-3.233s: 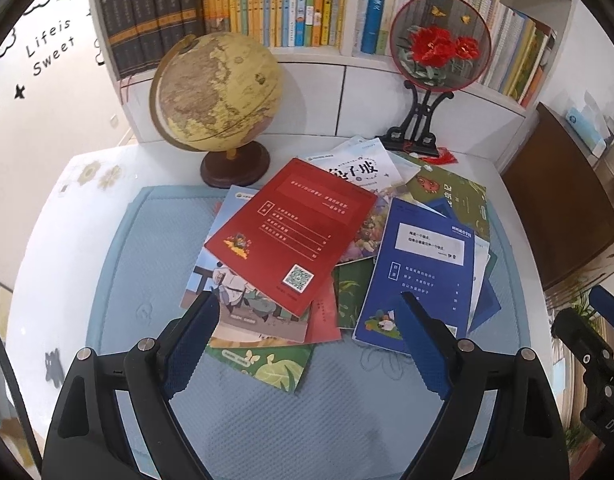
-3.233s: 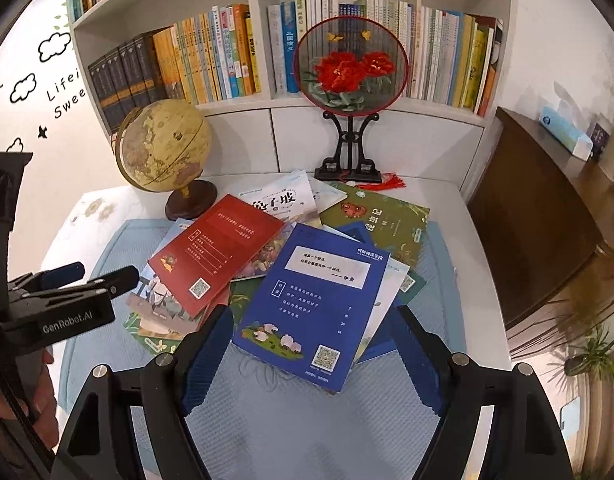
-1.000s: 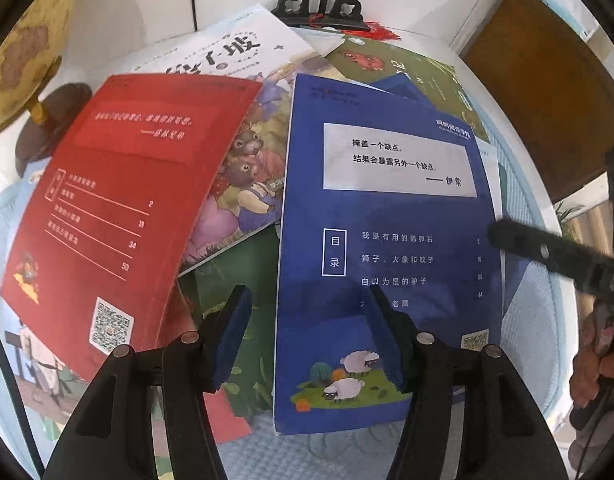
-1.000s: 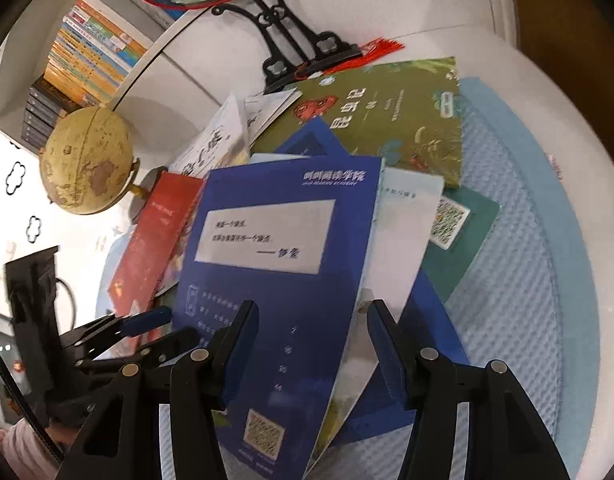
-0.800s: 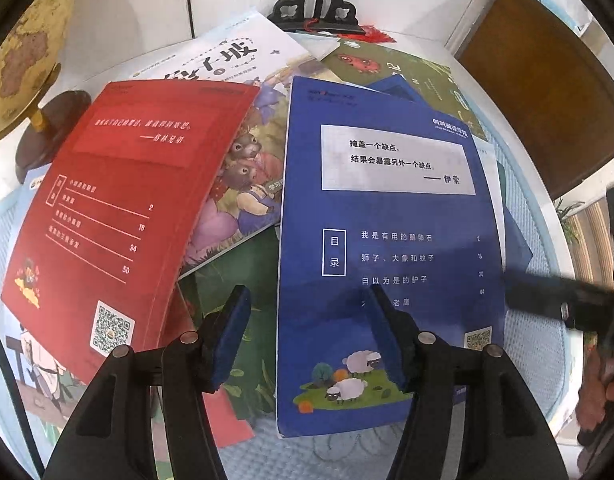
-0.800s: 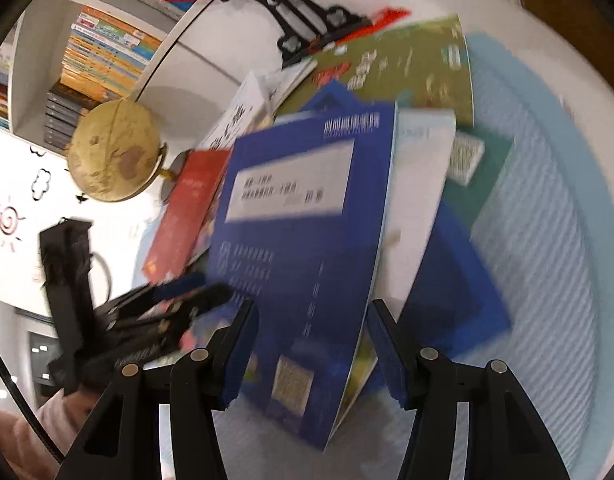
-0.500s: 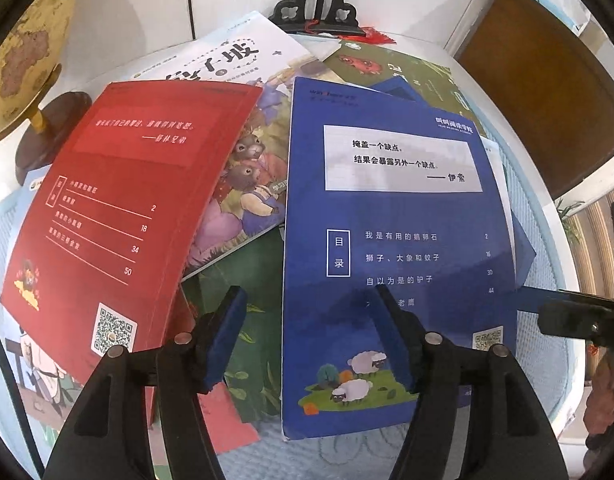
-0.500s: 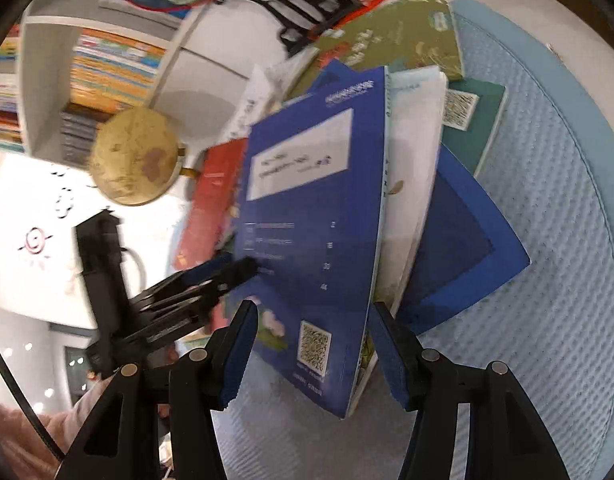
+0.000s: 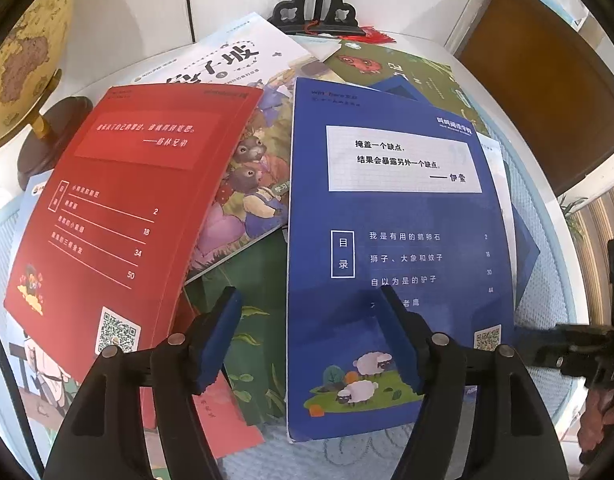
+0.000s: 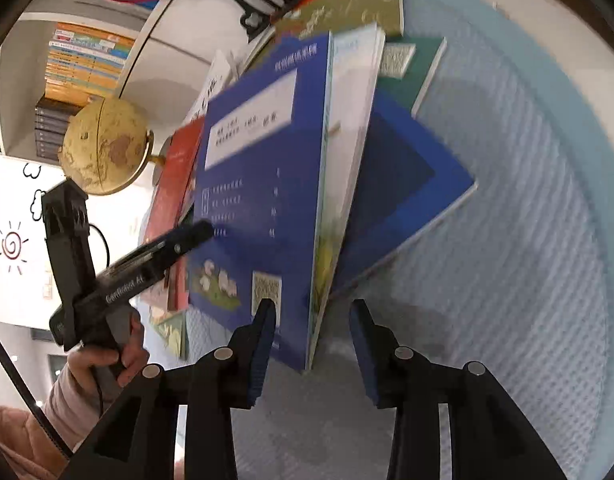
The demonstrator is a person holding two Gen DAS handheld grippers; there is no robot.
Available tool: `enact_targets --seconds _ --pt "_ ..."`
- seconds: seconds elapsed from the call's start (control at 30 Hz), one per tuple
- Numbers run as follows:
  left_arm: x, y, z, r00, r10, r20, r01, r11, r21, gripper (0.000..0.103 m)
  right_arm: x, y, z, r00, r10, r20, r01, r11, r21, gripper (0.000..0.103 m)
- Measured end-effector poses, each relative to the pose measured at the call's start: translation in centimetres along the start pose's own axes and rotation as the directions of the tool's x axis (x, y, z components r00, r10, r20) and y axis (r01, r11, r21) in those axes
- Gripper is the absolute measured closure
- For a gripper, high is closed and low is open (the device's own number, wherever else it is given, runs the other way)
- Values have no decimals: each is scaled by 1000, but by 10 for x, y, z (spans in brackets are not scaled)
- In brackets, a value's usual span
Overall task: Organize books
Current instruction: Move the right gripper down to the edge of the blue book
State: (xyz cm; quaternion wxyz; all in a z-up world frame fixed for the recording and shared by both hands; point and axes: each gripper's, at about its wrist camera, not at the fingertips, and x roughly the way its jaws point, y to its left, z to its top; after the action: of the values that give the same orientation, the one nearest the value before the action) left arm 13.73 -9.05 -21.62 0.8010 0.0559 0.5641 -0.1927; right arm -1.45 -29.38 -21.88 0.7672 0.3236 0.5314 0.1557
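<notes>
A loose pile of thin books lies on a light blue mat. On top are a blue book and a red book. My left gripper hovers over the pile, its jaws opening, one finger above the blue book's cover and the other above a dark green book; nothing is gripped. My right gripper is at the blue book's near right corner, jaws closing. That corner, with the pale book under it, sits between the pads, which do not press on it.
A globe stands left of the pile and a black fan stand behind it. Bookshelves line the back wall. A brown cabinet is at the right. An olive book and a white book lie at the back.
My right gripper has swung in and down to the blue book's near right corner, and its jaws have narrowed. My left gripper kept its place and its jaws spread a little wider.
</notes>
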Motion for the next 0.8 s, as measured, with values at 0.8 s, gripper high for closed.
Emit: enact_targets --seconds 0.8 --pt "-9 -34 -42 990 -81 -112 97 984 147 36 -2 16 -31 997 -66 -43 63 996 -62 60"
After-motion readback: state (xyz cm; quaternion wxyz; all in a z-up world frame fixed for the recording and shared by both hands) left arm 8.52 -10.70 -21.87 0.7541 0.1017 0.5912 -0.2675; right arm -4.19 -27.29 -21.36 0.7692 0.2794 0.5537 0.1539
